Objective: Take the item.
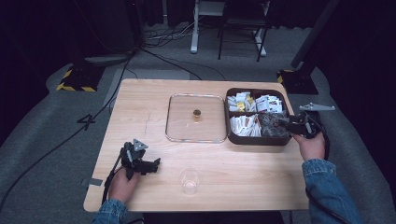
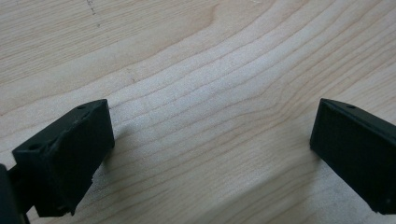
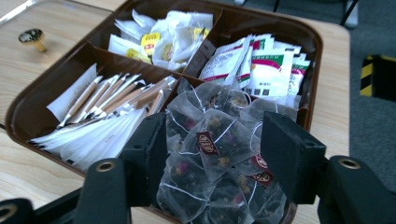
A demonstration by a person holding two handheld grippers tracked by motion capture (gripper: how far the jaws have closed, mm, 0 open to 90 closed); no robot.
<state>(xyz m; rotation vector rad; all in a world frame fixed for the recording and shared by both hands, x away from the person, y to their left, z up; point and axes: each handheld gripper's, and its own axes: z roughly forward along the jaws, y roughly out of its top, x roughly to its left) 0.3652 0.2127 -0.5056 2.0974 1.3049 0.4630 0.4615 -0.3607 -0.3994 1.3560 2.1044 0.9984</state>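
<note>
Right gripper view: the right gripper (image 3: pixel 215 158), fingers spread around the tea bags (image 3: pixel 212 154), should close on just one, while the left gripper (image 2: pixel 210 154) rests open on the tabletop (image 2: pixel 196 70).

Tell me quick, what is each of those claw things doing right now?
Left gripper: open, holding nothing, over bare table.
Right gripper: open, jaws either side of the tea bags in the brown box, not yet gripping.

In the right gripper view the near tea bags (image 3: pixel 212 186) run off the bottom edge. The packet printing (image 3: pixel 271 70) is too small to read. The brown box (image 3: pixel 28 112) hides the lower packets.
</note>
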